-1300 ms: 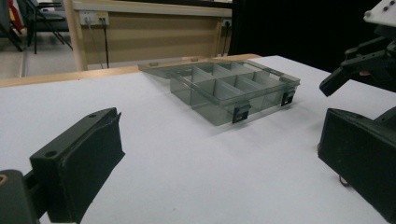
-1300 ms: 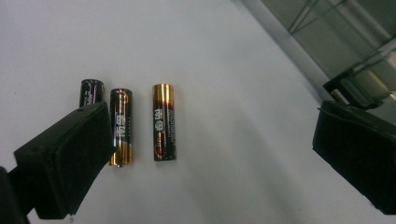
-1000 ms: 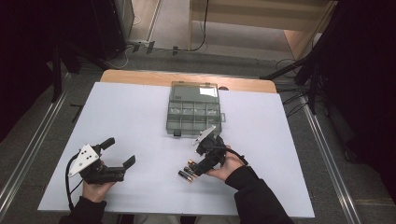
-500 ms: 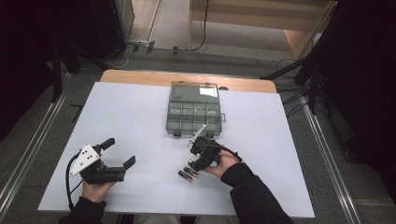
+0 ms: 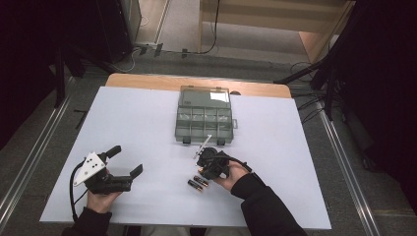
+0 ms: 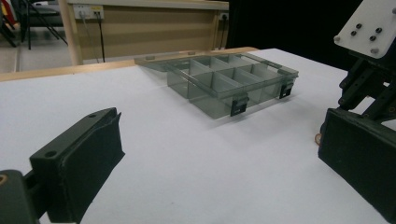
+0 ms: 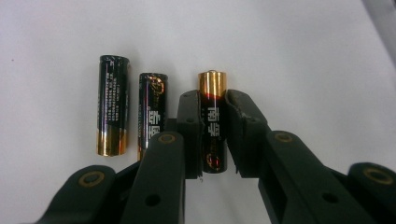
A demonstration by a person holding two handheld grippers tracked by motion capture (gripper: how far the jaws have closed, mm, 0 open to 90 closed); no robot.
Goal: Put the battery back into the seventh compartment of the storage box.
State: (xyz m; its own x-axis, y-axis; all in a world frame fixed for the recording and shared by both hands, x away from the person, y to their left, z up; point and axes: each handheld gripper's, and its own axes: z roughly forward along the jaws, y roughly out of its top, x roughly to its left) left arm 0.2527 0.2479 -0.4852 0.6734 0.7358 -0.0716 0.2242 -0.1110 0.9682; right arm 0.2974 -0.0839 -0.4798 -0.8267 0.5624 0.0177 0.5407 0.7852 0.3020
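Since the earlier frames, the right hand-held gripper [image 5: 202, 168] has swung down from pointing toward the organizer box to pointing at the batteries on the counter [image 5: 295, 162], while the left hand-held gripper [image 5: 125, 162] has kept its place near the front left.

In the right gripper view, the right hand-held gripper [image 7: 214, 135] has its two black jaws clamped on the sides of one battery [image 7: 213, 126], which lies along the jaws with its gold end pointing away from the camera. Two more batteries lie on the white surface just to that battery's left: the middle battery [image 7: 152, 109] close beside the clamped one, partly hidden behind a jaw link, and the far battery [image 7: 112, 105] next to it, with its gold band toward the camera. All three lie roughly parallel.

From the high view, two of the batteries [image 5: 197, 182] sit just in front of the gripper's tips, near the person's right hand [image 5: 231, 173].

The left hand-held gripper rests low over the counter with its jaws wide apart and nothing between them; the left gripper view shows bare white surface between its pads [image 6: 88, 163].

The grey translucent organizer box [image 5: 204, 119] sits toward the far middle of the counter, lid open, its compartments looking empty in the left gripper view [image 6: 224, 81].
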